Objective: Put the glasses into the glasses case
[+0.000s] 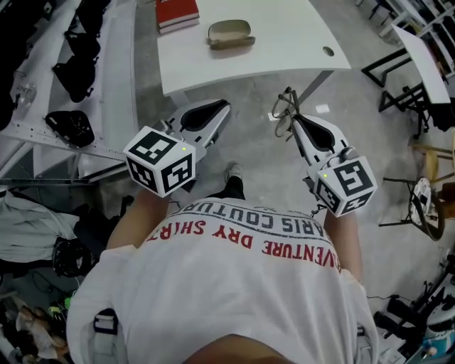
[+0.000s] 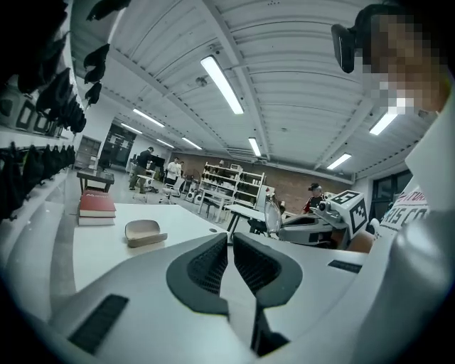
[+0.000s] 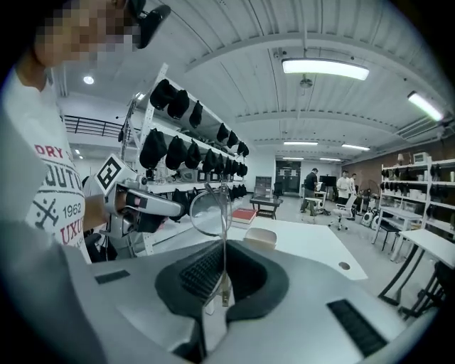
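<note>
Right gripper [image 1: 293, 119] clamped on a thin part of the glasses [image 3: 210, 212], lenses overlapping beyond its tips, left gripper [image 1: 225, 107] closed and empty, glasses case [image 1: 229, 33] on the table [image 1: 298, 50] well ahead of both, interior unclear

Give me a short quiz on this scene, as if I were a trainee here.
1. Which gripper holds the glasses? A) left B) right C) neither
2. True or false: the glasses case lies on the white table, near a red book.
3. Fill in: nothing stands between the jaws of the ____ gripper.
Key: 1 B, the right gripper. 2 True. 3 The left gripper.
</note>
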The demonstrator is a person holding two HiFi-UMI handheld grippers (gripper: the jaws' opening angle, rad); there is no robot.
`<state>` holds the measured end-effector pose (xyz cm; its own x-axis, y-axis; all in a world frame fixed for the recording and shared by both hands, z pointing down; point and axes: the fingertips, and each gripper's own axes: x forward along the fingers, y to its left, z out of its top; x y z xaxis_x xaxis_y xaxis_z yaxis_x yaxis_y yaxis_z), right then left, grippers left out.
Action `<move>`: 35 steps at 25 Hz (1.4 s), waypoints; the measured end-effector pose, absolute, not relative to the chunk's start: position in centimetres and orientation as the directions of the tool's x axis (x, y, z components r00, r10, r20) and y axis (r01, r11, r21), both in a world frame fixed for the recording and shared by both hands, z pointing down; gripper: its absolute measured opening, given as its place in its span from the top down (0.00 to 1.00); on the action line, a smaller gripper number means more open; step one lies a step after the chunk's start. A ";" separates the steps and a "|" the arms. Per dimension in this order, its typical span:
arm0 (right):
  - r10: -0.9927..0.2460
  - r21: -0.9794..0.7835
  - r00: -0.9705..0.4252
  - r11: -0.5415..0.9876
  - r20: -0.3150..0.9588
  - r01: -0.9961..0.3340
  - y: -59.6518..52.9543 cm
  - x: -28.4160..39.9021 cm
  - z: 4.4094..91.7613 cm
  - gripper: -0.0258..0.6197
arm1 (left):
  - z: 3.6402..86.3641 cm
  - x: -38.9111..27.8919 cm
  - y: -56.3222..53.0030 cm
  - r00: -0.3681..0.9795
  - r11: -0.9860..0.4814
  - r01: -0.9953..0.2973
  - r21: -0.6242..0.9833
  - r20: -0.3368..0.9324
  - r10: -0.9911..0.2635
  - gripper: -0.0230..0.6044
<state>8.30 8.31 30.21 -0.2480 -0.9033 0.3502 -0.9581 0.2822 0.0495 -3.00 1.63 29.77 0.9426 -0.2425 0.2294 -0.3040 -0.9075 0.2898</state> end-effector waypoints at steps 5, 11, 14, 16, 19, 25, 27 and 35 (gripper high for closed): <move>-0.890 0.063 -0.251 0.296 0.381 -0.953 1.1 12.2 30.9 0.92 | 30.8 -0.3 -6.3 0.928 -0.889 -0.346 0.300 0.251 -0.277 0.89; -0.870 0.065 -0.258 0.312 0.421 -0.948 -5.7 15.5 32.2 0.92 | 32.4 2.7 -13.0 0.917 -0.872 -0.370 0.320 0.278 -0.287 0.89; -0.867 0.081 -0.243 0.306 0.435 -0.948 -8.2 16.9 32.7 0.92 | 33.1 3.9 -15.3 0.912 -0.865 -0.380 0.327 0.289 -0.291 0.89; -0.862 0.100 -0.236 0.311 0.448 -0.945 -9.6 17.6 32.9 0.92 | 33.7 4.5 -16.5 0.907 -0.858 -0.390 0.335 0.298 -0.296 0.89; -0.856 0.116 -0.233 0.319 0.462 -0.941 -11.5 18.5 33.2 0.92 | 34.3 5.2 -17.8 0.902 -0.851 -0.399 0.343 0.312 -0.297 0.89; -0.846 0.149 -0.241 0.347 0.476 -0.926 -14.7 19.3 33.5 0.92 | 34.9 5.8 -19.7 0.886 -0.830 -0.435 0.349 0.329 -0.327 0.89; -0.840 0.151 -0.256 0.366 0.478 -0.918 -15.7 19.3 33.7 0.92 | 35.0 5.7 -20.2 0.879 -0.821 -0.451 0.351 0.331 -0.342 0.89; -0.790 0.124 -0.362 0.476 0.495 -0.871 -20.7 19.4 34.3 0.92 | 35.3 5.4 -23.0 0.831 -0.760 -0.546 0.353 0.345 -0.437 0.89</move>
<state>19.41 -20.66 34.28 -0.3619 -0.7901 0.4947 -0.8706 0.4761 0.1236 5.39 -22.98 35.28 0.8308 -0.4370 0.3446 -0.5460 -0.7598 0.3530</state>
